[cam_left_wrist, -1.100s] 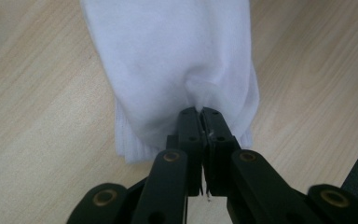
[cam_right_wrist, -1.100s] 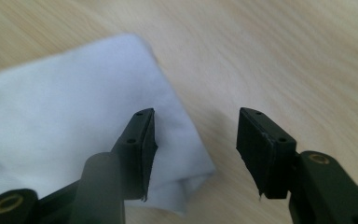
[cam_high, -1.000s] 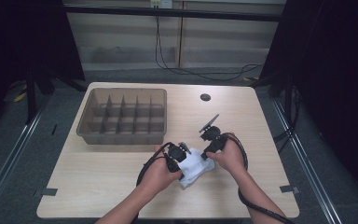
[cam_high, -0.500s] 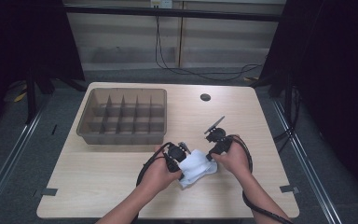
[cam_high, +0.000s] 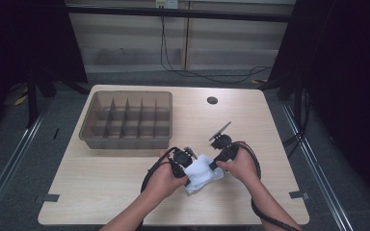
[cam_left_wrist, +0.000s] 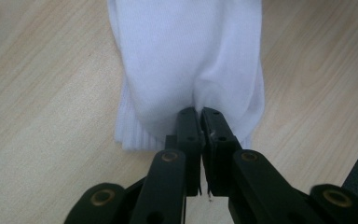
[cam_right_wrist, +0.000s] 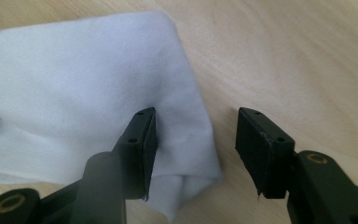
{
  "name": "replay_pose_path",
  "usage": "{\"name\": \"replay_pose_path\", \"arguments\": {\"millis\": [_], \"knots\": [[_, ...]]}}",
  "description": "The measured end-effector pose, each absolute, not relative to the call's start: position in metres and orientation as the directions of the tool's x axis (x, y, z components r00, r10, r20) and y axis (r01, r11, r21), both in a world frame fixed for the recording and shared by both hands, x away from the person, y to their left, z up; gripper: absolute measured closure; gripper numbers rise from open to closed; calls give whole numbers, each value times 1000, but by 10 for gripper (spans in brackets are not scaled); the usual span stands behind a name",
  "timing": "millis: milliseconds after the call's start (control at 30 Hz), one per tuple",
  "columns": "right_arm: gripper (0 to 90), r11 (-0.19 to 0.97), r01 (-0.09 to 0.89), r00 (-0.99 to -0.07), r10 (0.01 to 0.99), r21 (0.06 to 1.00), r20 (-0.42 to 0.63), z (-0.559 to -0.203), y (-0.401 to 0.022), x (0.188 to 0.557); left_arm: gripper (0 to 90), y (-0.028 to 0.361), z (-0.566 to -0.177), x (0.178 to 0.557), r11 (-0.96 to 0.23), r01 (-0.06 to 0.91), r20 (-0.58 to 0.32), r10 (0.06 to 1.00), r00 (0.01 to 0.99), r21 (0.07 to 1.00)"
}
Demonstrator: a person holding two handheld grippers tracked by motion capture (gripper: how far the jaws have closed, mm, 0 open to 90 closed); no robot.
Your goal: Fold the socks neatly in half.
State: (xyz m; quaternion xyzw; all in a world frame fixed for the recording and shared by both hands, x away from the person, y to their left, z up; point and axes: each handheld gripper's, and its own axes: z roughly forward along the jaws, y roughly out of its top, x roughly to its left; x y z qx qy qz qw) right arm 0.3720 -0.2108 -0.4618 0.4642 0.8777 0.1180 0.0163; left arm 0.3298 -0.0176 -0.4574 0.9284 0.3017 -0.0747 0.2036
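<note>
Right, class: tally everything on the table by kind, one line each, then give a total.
White sock: 1
Brown divided tray: 1
Black round disc: 1
Hand-held tongs: 2, left and right
Total: 5

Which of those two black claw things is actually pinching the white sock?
The left gripper: its jaws are shut on a fold of the white sock. The right gripper stands open, one jaw resting on the sock, the other over bare table.

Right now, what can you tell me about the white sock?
The white sock is soft knit fabric, folded over on itself, with a ribbed cuff at one end. It lies on the wooden table. The left gripper has its jaws shut on a pinch of it; the right gripper stands open over a folded corner.
</note>
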Motion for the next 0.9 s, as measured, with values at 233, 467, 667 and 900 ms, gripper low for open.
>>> {"name": "replay_pose_path", "arguments": {"millis": [233, 467, 667, 900], "knots": [[693, 532, 816, -569, 808, 225, 154, -464, -212, 373, 829, -17, -457, 329, -727, 597, -281, 528, 802, 340], [818, 528, 822, -564, 806, 214, 177, -463, -210, 372, 776, -11, -444, 335, -711, 609, -286, 538, 793, 351], [821, 524, 824, -561, 808, 217, 178, -463, -210, 372, 785, -11, -430, 338, -679, 607, -265, 548, 793, 412], [829, 534, 816, -571, 804, 221, 163, -462, -208, 371, 773, -25, -456, 335, -703, 602, -259, 544, 798, 378]]}}
